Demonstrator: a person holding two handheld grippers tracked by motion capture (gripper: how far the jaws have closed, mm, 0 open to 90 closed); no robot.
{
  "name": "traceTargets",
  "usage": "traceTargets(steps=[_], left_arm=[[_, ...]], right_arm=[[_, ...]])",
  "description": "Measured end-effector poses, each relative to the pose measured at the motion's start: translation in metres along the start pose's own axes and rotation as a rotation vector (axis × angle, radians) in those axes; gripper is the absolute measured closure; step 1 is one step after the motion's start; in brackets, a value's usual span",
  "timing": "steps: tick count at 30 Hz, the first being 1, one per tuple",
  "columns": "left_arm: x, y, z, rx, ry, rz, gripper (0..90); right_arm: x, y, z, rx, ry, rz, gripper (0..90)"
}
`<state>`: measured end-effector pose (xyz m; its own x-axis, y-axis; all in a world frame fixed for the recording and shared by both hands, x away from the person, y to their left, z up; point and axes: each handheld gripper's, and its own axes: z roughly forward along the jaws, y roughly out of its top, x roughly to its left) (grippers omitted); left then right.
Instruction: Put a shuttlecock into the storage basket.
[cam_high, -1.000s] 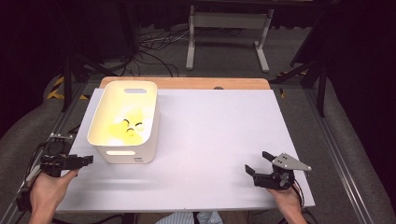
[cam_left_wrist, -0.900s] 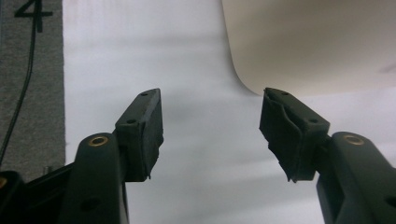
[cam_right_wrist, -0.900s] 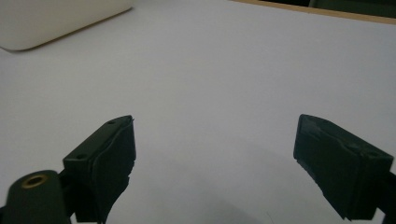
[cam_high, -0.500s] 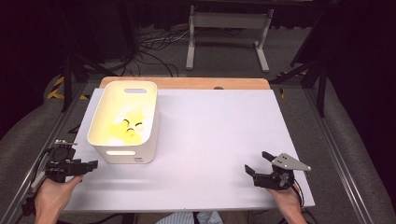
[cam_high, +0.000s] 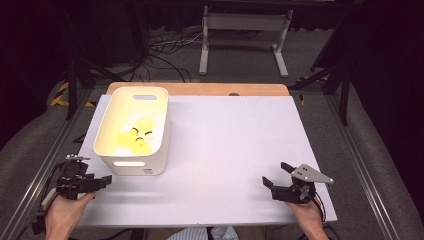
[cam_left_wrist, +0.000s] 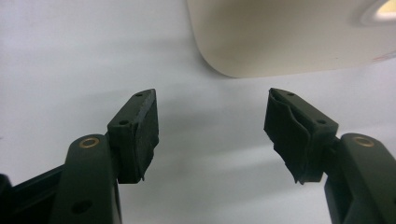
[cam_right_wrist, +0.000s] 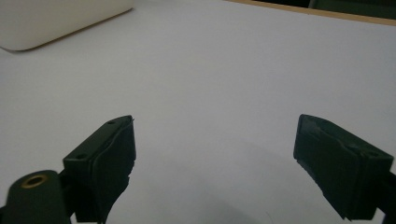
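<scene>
A white plastic bin (cam_high: 131, 165) stands at the left of the white table (cam_high: 230, 140), with small yellow pieces (cam_high: 137, 139) lying inside it. My left gripper (cam_high: 104, 181) is held low at the table's near left corner, just in front of and left of the bin. Its jaws are open and nothing is between them. In the left gripper view (cam_left_wrist: 212, 126) the bin's rounded corner (cam_left_wrist: 289, 37) lies close ahead. My right gripper (cam_high: 276, 174) rests near the front right edge, open and empty (cam_right_wrist: 215, 149), pointing across bare table toward the far-off bin (cam_right_wrist: 56, 18).
A wooden strip (cam_high: 200, 89) runs along the table's far edge. Metal rails (cam_high: 30, 200) flank the table on both sides. Beyond it stand a grey stand (cam_high: 245, 22) and cables on the floor. The wide white surface lies between the bin and the right gripper.
The left gripper has shifted a little to the right and lower, toward the table's near edge. The right gripper has kept still.
</scene>
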<state>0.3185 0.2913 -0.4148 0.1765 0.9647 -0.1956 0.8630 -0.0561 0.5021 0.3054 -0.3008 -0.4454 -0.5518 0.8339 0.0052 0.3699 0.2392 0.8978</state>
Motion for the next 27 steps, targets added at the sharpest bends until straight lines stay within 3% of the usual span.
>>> traceTargets(steps=[1, 4, 8, 16, 27], left_arm=[[0.0, -0.001, 0.001, -0.004, -0.018, -0.007, 36.3], [-0.001, -0.003, 0.004, 0.005, -0.008, -0.003, 35.8], [-0.002, -0.006, 0.004, -0.018, -0.022, -0.012, 35.6], [-0.011, -0.01, 0.006, -0.057, -0.016, 0.015, 34.6], [-0.017, -0.014, 0.006, -0.102, -0.046, 0.034, 35.3]], right_arm=[[0.0, 0.0, 0.0, 0.0, 0.0, 0.0, 13.4], [0.0, 0.0, 0.0, -0.001, 0.001, -0.001, 13.4], [0.0, 0.0, 0.0, 0.0, -0.001, 0.0, 13.4], [0.0, 0.0, 0.0, 0.001, -0.002, -0.001, 13.4], [0.0, 0.0, 0.0, -0.001, -0.001, -0.002, 13.4]])
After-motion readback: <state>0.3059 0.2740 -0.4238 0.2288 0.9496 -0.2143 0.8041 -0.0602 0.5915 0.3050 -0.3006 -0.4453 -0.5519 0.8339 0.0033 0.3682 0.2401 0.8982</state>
